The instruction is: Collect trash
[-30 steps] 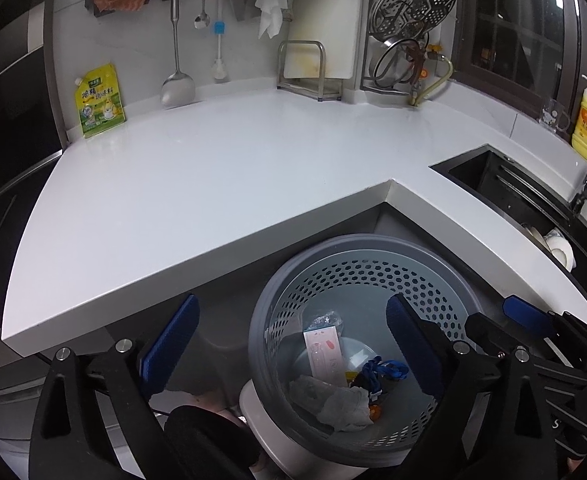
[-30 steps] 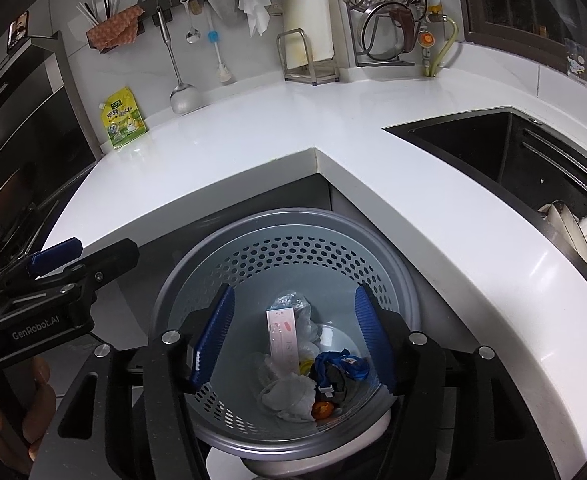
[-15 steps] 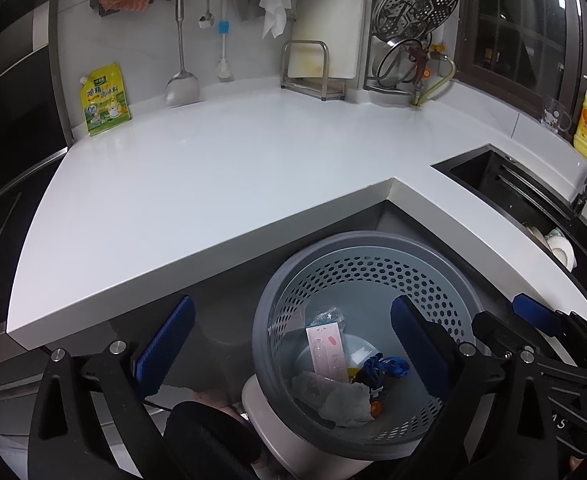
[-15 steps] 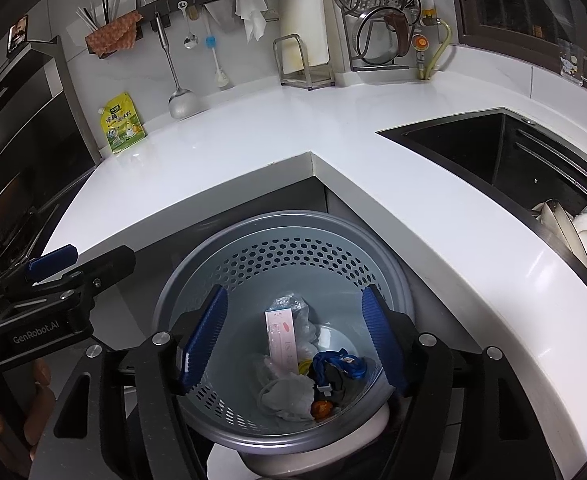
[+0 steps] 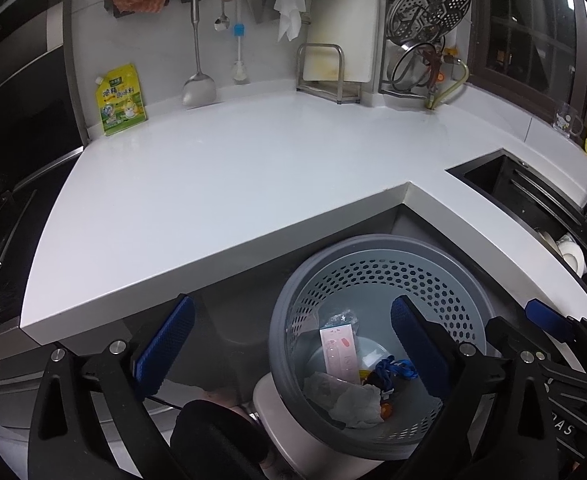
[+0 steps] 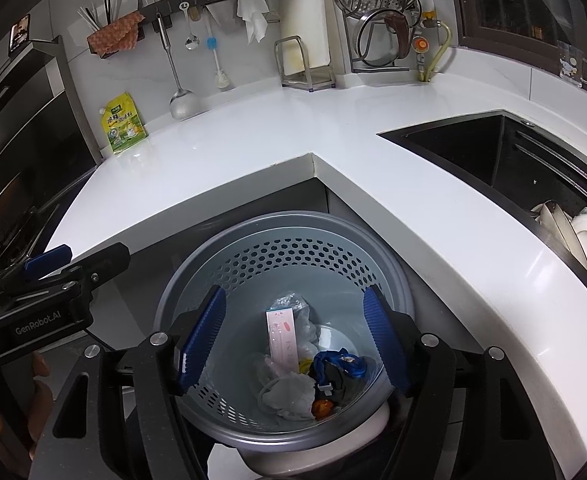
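Trash [image 6: 293,364] lies in the bottom of the perforated grey bin [image 6: 229,248], tucked below the inner corner of the white worktop [image 6: 433,208]. To its left the left gripper [image 5: 291,348] hangs released, empty; over the bin the right gripper [image 6: 295,334] spreads its fingers [image 6: 203,336] wide, grasping nothing.

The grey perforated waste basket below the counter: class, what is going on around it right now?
A person holds two grippers over the grey perforated waste basket beneath the white countertop. The right gripper hangs above the basket, jaws open with nothing between them; the left gripper is open and empty too. In the basket lie a pink-and-white packet, crumpled white tissue and a blue cord. The worktop shows no loose trash.
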A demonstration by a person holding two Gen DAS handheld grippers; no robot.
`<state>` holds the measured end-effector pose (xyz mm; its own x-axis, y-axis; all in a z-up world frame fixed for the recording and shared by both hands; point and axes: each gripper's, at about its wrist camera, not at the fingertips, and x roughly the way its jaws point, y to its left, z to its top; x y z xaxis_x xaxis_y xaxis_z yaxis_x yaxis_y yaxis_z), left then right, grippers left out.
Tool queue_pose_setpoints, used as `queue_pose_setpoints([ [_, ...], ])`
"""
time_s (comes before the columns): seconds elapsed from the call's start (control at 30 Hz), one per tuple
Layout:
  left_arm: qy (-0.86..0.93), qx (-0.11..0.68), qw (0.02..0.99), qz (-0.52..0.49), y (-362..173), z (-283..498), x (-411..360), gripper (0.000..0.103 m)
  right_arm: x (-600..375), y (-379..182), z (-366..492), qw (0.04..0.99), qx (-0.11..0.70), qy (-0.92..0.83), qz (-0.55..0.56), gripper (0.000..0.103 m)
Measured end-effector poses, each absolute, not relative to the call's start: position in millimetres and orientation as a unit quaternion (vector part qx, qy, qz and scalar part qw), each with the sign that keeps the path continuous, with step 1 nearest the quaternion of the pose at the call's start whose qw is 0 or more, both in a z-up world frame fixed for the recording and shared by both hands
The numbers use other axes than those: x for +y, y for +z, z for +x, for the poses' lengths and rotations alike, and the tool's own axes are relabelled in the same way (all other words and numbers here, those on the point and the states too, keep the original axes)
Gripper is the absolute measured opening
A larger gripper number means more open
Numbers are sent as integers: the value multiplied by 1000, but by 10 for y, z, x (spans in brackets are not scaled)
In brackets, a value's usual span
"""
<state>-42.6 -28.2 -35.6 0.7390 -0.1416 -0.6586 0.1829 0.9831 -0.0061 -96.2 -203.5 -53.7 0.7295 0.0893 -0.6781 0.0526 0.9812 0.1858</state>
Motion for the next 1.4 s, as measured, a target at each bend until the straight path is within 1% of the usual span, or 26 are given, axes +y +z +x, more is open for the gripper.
queue_pose_setpoints([
  [1.4,-69,363,929,28,-410,-404,-240,97,-2006,-540,-977,924,370,9,97,68],
])
